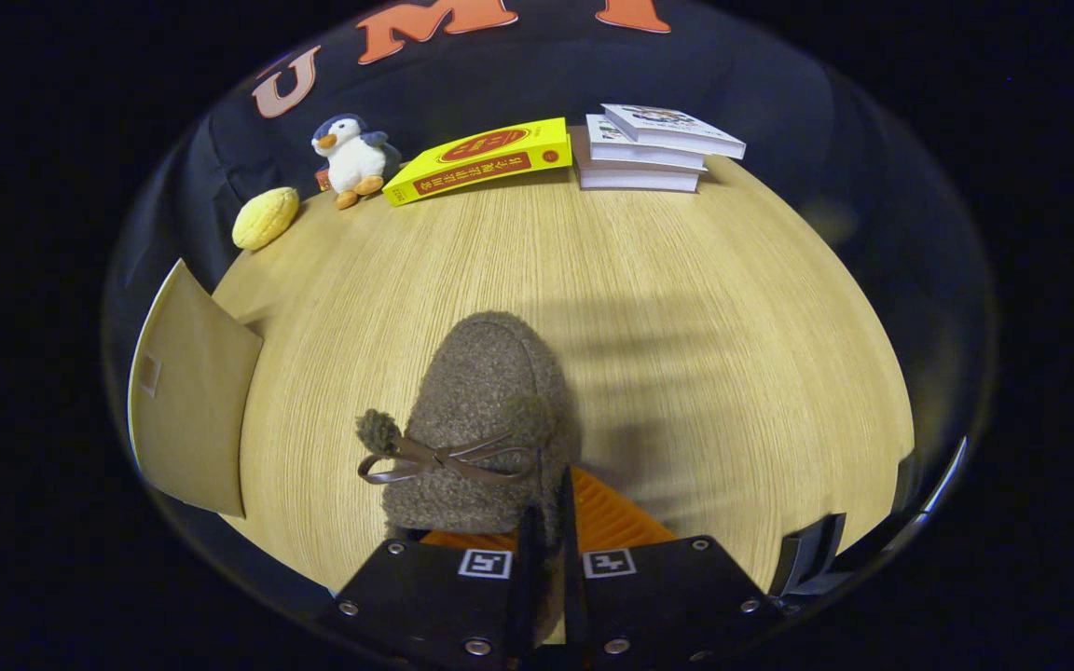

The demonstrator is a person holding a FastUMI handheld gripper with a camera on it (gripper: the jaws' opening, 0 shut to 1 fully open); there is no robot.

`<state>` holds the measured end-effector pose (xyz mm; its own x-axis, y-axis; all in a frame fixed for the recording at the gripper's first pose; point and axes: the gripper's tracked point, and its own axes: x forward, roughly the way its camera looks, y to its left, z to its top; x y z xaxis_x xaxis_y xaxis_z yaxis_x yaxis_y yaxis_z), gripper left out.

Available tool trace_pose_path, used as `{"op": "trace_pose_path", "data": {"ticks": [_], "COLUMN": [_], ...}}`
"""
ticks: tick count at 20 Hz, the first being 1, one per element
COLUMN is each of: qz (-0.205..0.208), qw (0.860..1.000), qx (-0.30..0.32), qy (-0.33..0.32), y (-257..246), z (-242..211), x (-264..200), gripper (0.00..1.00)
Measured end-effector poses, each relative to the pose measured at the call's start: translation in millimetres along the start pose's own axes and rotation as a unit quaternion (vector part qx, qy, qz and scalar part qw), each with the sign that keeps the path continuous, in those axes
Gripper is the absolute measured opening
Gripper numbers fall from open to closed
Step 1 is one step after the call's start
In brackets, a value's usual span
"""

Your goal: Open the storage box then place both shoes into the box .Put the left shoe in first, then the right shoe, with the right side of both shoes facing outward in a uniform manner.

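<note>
1. Table (649,280): wooden top under the carried shoe; judged, the step in hand is moving that shoe to the box.
2. Box flap (192,401): brown cardboard panel to the left of the fingers, likely the open storage box; swing that way slowly.
3. Shoe (486,419): fuzzy brown slipper with a bow, toe pointing ahead, held off the table; keep it level and mind which side faces outward.
4. Gripper (546,550): fingers nearly together, pinching the shoe's rim; hold firmly, since the soft edge may slip.

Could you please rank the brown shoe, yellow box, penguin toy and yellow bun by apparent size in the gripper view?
1. Brown shoe, pinched in the gripper, enlarged by nearness.
2. Yellow box.
3. Penguin toy.
4. Yellow bun.
</note>
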<state>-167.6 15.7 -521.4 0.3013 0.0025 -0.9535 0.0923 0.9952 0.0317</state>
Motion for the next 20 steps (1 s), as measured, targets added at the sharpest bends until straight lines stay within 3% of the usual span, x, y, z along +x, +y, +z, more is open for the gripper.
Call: {"op": "trace_pose_path", "data": {"ticks": [2, 10, 17, 20], "qz": [0.000, 0.023, 0.050, 0.083], "qw": [1.000, 0.998, 0.996, 0.994], "qx": [0.010, 0.048, 0.047, 0.032], "qy": [0.005, -0.028, -0.056, -0.068], "y": [5, 56, 145, 200], "z": [3, 50, 91, 104], "x": [-8, -73, -126, -143], "gripper": [0.07, 0.07, 0.07, 0.07]}}
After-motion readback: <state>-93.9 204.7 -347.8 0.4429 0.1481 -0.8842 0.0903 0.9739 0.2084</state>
